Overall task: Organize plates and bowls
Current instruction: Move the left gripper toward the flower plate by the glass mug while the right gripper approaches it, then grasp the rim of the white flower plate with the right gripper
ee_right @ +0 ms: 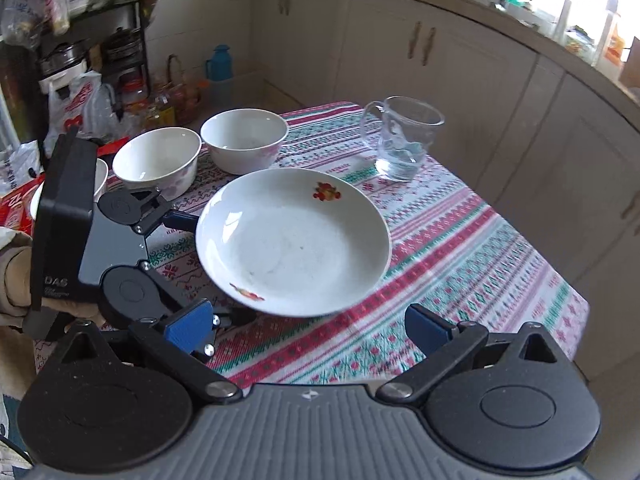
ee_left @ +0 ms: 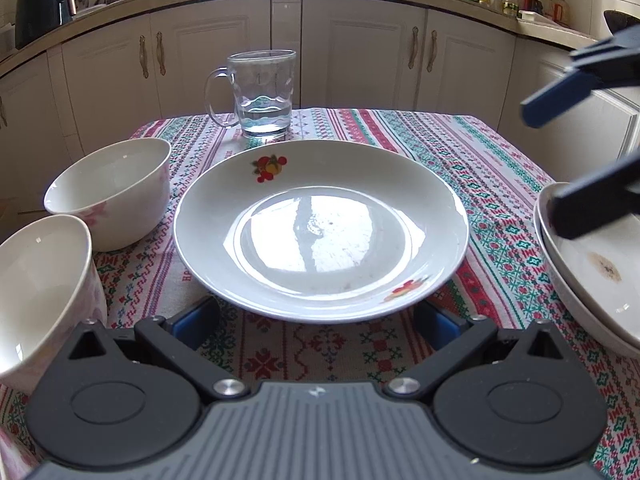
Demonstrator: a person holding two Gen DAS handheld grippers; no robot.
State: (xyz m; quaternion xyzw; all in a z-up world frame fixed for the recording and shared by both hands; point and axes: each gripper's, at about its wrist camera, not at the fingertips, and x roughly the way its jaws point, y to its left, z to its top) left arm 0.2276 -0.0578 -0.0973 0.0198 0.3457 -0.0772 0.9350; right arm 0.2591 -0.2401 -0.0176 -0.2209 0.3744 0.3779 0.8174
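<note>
Plate point(ee_left: 320, 232) between spread left gripper point(ee_left: 316, 322) fingers, perhaps untouched.

The plate point(ee_left: 320, 232) sits mid-table, bowls point(ee_left: 116, 192) left, mug point(ee_left: 262, 92) behind it.

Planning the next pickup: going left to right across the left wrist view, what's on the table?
Near bowl → second bowl → glass mug, at the far edge → fruit-print plate → stacked plates at the right edge, with the right tool above them.
</note>
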